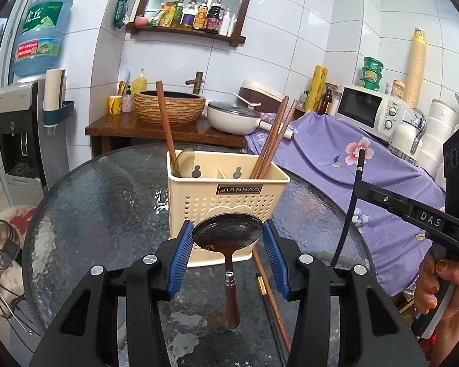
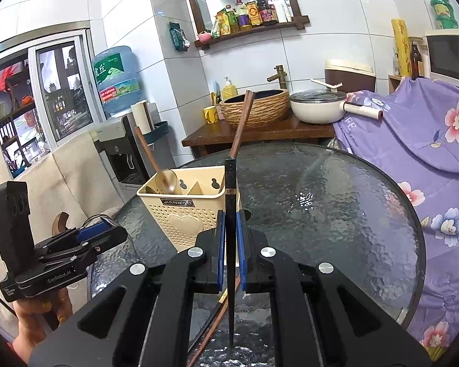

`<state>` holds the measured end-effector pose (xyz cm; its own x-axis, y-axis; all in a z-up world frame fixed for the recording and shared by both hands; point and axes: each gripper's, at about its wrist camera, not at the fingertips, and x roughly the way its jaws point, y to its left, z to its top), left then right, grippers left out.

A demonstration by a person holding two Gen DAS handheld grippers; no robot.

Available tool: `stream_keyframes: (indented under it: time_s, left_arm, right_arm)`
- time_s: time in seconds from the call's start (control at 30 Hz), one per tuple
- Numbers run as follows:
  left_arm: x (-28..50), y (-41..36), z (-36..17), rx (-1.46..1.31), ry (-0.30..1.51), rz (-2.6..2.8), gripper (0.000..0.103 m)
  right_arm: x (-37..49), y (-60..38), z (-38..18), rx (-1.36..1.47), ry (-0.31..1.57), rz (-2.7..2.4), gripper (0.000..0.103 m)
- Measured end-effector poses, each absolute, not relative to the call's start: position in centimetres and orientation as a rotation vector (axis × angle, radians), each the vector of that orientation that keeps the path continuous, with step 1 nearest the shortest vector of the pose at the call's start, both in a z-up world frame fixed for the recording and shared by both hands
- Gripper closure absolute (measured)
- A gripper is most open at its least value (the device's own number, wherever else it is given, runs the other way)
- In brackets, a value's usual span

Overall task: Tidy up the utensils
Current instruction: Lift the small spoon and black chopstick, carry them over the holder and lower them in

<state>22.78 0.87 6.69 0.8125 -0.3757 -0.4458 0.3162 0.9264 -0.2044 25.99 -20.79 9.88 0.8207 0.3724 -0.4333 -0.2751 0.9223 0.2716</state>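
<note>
A cream perforated utensil holder (image 1: 226, 192) stands on the round glass table (image 1: 107, 202); it also shows in the right wrist view (image 2: 183, 211). It holds a wooden-handled spoon (image 1: 165, 128) on the left and brown chopsticks (image 1: 274, 137) on the right. My left gripper (image 1: 228, 255) is shut on a metal spoon (image 1: 228, 234) with a wooden handle, bowl up, just in front of the holder. My right gripper (image 2: 229, 244) is shut on a black chopstick (image 2: 230, 214), held upright to the right of the holder. More chopsticks (image 1: 270, 293) lie on the table below.
A purple flowered cloth (image 1: 352, 165) covers the counter at the right, with a microwave (image 1: 370, 111) on it. Behind the table are a wooden stand with a woven basin (image 1: 169, 107) and a white pan (image 1: 234, 117). A water dispenser (image 1: 21, 122) stands at left.
</note>
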Motion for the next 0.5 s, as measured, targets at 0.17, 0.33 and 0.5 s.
stream_keyframes:
  time_s: [0.17,0.33,0.5]
  left_arm:
    - [22.8,0.8,7.5,-0.126,0.488,-0.382,0.058]
    - [23.0,0.9,8.8,-0.129,0.468,-0.399,0.058]
    - [23.5,0.9,11.7,-0.113,0.422,-0.412,0.058]
  right_arm:
    - [25.8,-20.9,10.8,0.208,0.480,0.365,0.095]
    - [26.1,-20.5,12.6,0.199,0.456,0.396,0.095]
    - [26.9,-19.9,15.6,0.197,0.436,0.451,0.095]
